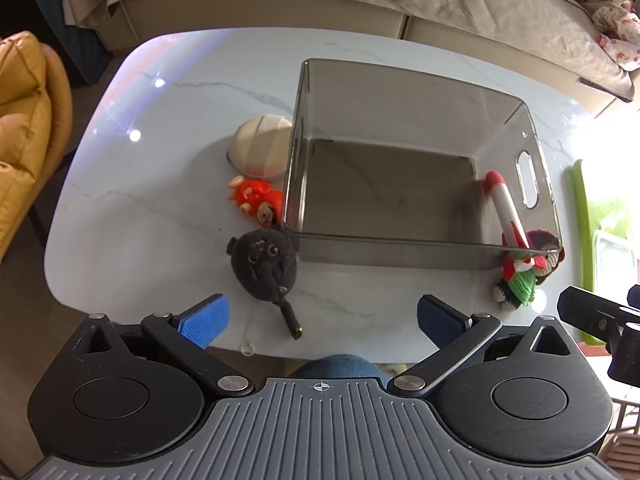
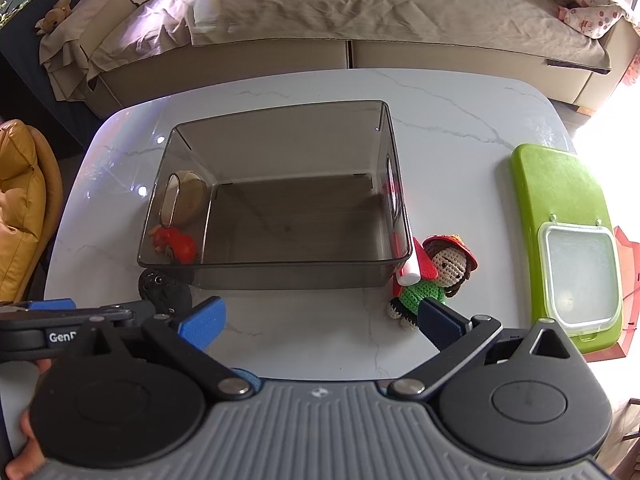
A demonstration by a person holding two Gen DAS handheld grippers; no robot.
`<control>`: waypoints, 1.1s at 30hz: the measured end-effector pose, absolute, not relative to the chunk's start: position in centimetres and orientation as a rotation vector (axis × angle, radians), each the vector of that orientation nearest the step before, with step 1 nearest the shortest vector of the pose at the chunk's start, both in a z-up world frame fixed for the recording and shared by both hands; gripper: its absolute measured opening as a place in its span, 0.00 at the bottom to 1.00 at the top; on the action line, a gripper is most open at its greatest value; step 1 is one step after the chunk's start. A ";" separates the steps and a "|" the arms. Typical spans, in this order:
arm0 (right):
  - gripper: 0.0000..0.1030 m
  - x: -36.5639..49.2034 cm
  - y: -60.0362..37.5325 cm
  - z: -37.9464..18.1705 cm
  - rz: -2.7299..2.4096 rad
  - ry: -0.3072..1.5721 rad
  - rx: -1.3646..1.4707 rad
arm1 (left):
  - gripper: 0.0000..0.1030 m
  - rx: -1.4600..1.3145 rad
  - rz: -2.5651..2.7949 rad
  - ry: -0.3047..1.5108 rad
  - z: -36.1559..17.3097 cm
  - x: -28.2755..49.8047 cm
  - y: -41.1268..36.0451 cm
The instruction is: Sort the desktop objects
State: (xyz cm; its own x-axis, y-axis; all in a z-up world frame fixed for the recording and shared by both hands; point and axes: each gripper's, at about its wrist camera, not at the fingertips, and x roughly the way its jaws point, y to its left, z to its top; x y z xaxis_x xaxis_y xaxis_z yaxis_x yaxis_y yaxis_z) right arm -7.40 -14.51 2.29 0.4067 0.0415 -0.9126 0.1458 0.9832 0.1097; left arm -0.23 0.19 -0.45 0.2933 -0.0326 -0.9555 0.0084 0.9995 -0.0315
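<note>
Toys crowd both sides of the bin (image 2: 276,276); its open top is unobstructed.

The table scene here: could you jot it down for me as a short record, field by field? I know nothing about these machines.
Surface: white marble table
Container: smoky clear bin, nothing inside it
Left of bin: cream striped ball, red toy, black plush
Right of bin: red-and-white rocket leaning on the crochet doll
Far right: green board with a clear lidded box on it
Left gripper: open, holding nothing
Right gripper: open, holding nothing
</note>
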 end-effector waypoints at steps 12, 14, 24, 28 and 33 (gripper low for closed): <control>1.00 -7.5 -14.6 2.2 -0.065 1.155 0.185 | 1.00 -0.017 -0.030 1.274 -0.5 -0.3 0.1; 1.00 -7.5 -14.6 2.2 -0.067 1.156 0.185 | 1.00 -0.017 -0.029 1.274 -0.5 -0.4 0.1; 1.00 -7.5 -14.8 1.9 -0.067 1.163 0.189 | 1.00 -0.018 -0.030 1.281 -0.6 -0.5 0.1; 1.00 -7.5 -14.7 1.8 -0.065 1.168 0.189 | 1.00 -0.019 -0.031 1.286 -0.8 -0.4 0.1; 1.00 -7.4 -14.8 1.7 -0.065 1.172 0.189 | 1.00 -0.017 -0.028 1.290 -0.9 -0.4 0.1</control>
